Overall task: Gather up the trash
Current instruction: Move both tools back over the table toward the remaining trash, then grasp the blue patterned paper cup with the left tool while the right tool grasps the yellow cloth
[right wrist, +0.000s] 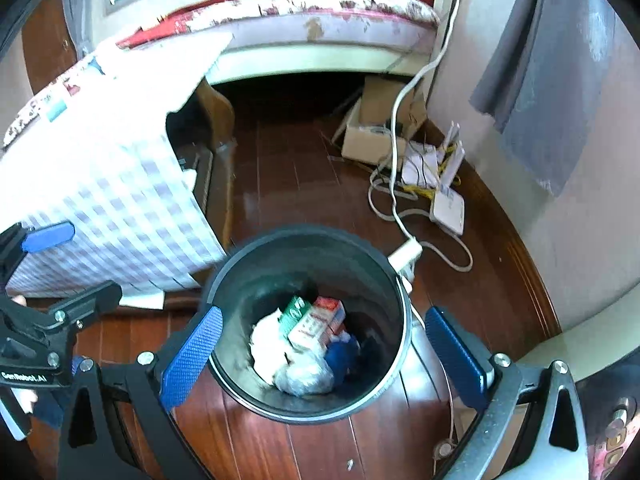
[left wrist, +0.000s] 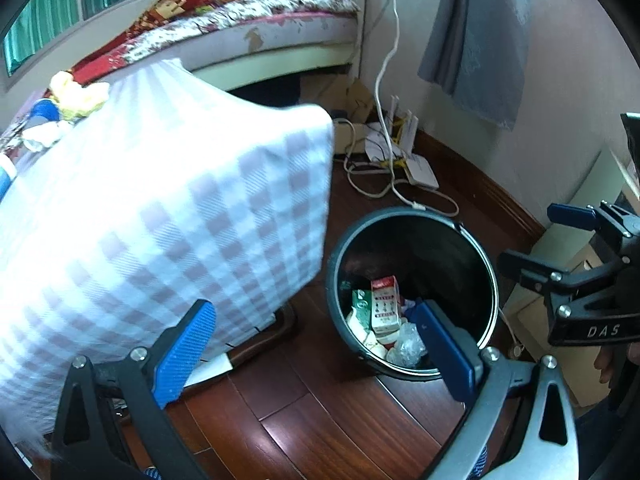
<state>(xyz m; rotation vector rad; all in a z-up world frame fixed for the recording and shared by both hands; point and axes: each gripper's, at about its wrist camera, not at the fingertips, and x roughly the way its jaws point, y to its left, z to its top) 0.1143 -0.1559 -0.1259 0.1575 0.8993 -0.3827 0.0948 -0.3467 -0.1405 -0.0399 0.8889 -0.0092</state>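
Note:
A round black trash bin [left wrist: 486, 268] [right wrist: 394, 280] stands on the wooden floor. Inside lie a red and white carton [left wrist: 385, 304] [right wrist: 318, 326], a green carton [left wrist: 360, 304] [right wrist: 294, 312], crumpled white paper [right wrist: 266, 342] and a clear plastic wad [right wrist: 304, 378]. My left gripper [left wrist: 316, 354] is open beside and above the bin, with nothing between its blue pads. My right gripper [right wrist: 324, 356] is open right over the bin's mouth, holding nothing; it also shows at the right of the left wrist view [left wrist: 536, 236]. More scraps [left wrist: 76, 96] lie on the table top at far left.
A table under a white and lilac checked cloth [left wrist: 180, 208] [right wrist: 120, 200] stands left of the bin. Behind are a bed [left wrist: 280, 28], a cardboard box [right wrist: 372, 136], white cables and a router [right wrist: 448, 208] on the floor, and a grey cloth [right wrist: 552, 72] on the wall.

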